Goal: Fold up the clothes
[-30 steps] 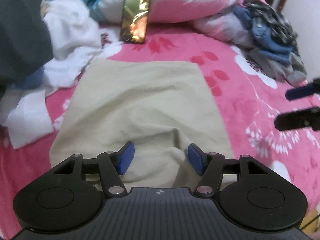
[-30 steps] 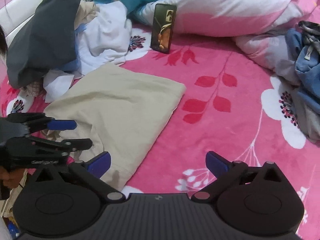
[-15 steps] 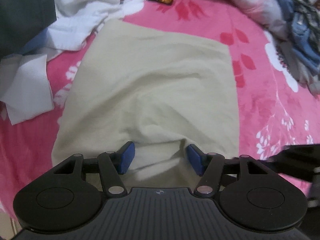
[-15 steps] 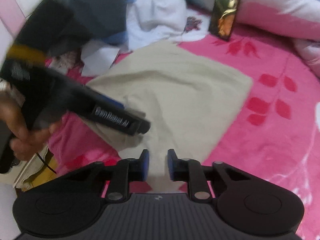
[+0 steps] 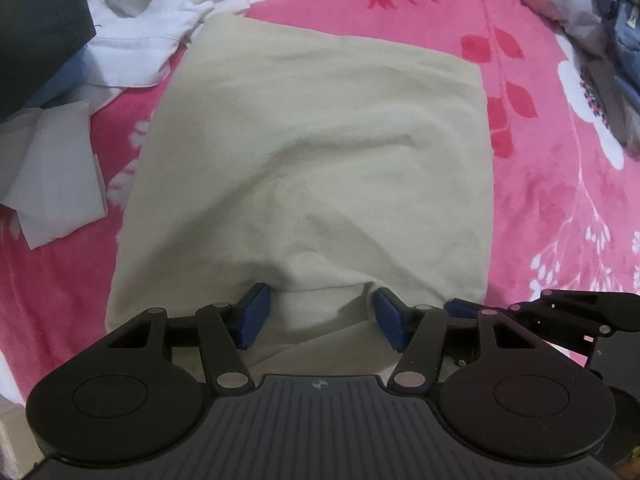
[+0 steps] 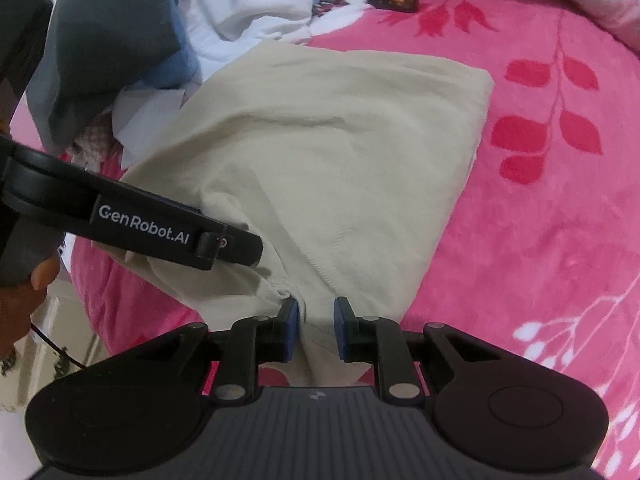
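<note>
Gripping the near edge of a beige cloth on a pink bed.
Left tongs, half open, straddle a bunched hem; right tongs, nearly shut, pinch the corner beside them. Cloth stretches away from both.

I see a bed with a pink floral blanket. A folded beige garment lies flat at its near edge. White clothes and a dark garment lie toward the far-left corner.
</note>
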Available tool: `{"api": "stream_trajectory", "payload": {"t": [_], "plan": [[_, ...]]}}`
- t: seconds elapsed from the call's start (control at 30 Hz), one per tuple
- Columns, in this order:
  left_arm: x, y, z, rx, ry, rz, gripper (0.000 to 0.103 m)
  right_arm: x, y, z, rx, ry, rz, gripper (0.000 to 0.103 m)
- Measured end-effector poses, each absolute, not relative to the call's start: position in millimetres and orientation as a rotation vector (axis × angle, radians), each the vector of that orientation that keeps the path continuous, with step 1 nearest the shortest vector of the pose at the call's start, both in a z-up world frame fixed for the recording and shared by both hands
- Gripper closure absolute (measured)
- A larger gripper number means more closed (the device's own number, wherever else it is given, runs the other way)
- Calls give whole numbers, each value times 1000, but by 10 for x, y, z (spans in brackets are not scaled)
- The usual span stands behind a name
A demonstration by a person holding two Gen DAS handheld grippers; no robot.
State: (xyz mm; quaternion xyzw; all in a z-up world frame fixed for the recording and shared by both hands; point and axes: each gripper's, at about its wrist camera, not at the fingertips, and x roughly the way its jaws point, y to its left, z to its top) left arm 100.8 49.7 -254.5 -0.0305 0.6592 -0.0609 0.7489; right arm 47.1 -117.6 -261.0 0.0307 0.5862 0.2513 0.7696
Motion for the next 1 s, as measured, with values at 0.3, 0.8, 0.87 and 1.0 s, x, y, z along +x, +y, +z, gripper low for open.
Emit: {"api": "stream_trajectory", "payload": {"t": [0.3,0.8,0.87,1.0], "plan": [[694,669,-2159,-63,1220,-203,35,505,-1264,-2677,122,1269,558,83],[483,788,-2500,116,1209,-251,34,567,-1184,-2321,-20,1165,608,83],[470,790,-2495,105,1215,-252,34,630,-1174,-2361,-64,1160,563,83],[497,826,-2496,70,1228,-255,34,691,-1229,-2557,-104,1198,508,91]]}}
